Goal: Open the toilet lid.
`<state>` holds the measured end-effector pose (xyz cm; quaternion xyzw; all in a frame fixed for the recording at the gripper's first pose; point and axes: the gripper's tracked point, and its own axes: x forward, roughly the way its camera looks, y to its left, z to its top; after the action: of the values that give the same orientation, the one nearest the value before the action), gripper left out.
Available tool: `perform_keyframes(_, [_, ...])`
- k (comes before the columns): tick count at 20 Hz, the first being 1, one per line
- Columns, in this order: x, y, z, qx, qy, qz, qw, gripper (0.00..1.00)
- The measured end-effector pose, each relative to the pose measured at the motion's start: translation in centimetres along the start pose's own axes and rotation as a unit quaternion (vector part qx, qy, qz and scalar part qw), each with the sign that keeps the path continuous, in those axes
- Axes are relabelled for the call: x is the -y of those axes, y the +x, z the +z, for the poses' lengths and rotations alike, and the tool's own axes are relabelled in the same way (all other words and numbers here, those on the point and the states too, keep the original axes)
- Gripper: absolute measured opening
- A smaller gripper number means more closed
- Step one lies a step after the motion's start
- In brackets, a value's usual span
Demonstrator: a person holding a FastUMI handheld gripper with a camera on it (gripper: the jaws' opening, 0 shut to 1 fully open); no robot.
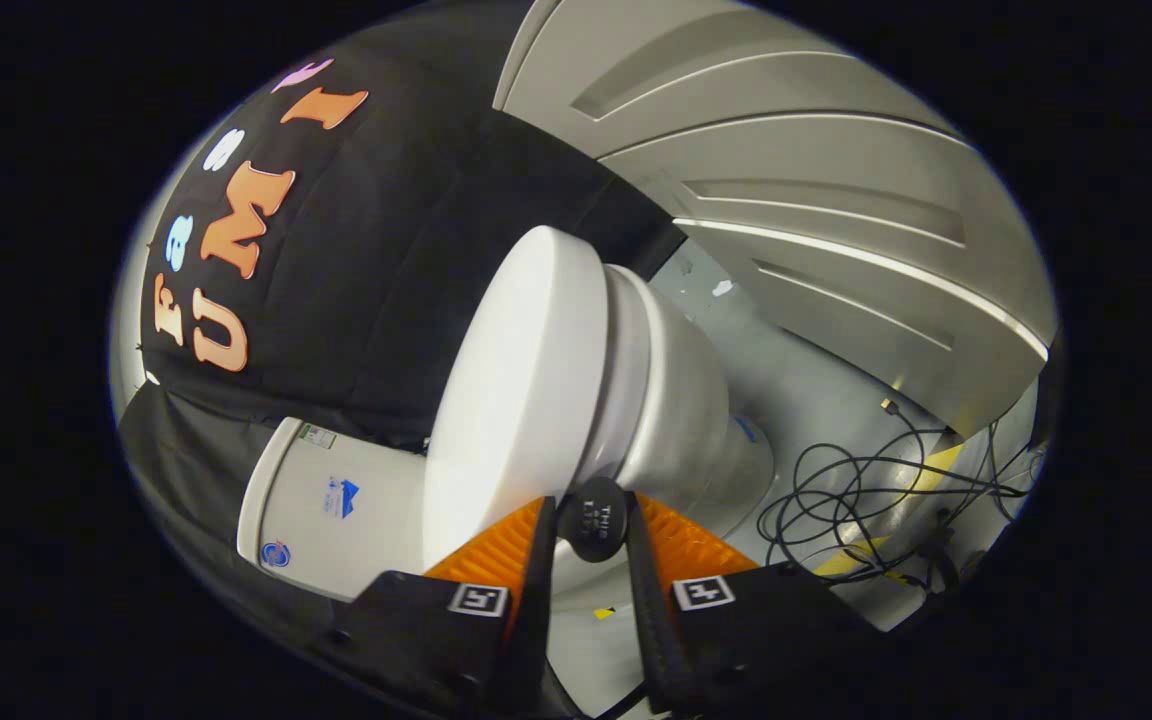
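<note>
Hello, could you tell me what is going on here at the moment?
A hand-held gripper is working on a white toilet. Its two fingers are closed on a small black knob at the front edge of the toilet lid. The lid looks still down on the seat. Black cables lie on the floor beyond.

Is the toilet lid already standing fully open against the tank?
No. The lid lies on the seat, away from the tank, while the gripper is shut on its knob.
</note>
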<state>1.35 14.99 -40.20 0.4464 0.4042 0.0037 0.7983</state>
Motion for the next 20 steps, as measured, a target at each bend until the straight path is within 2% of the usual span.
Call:
perform_keyframes(1, [-0.2,0.0,0.0,-0.001,0.009,0.005,1.000,0.39])
perform_keyframes(5, [-0.3,0.2,0.6,0.004,0.023,0.017,1.000,0.35])
perform_keyframes(6, [-0.4,0.6,0.4,0.002,0.031,0.022,0.999,0.30])
perform_keyframes(7, [-0.6,0.6,0.5,0.002,0.041,0.035,0.999,0.30])
perform_keyframes(11, [-1.4,-0.3,0.5,-0.005,0.084,0.070,0.994,0.09])
perform_keyframes(14, [-1.4,0.1,0.6,0.002,0.078,0.069,0.995,0.08])
perform_keyframes(16, [-1.3,0.2,0.5,0.000,0.105,0.058,0.993,0.08])
perform_keyframes(18, [-1.5,0.2,0.4,-0.011,0.135,0.066,0.989,0.08])
perform_keyframes(20, [-1.3,0.0,0.3,-0.013,0.135,0.068,0.988,0.08])
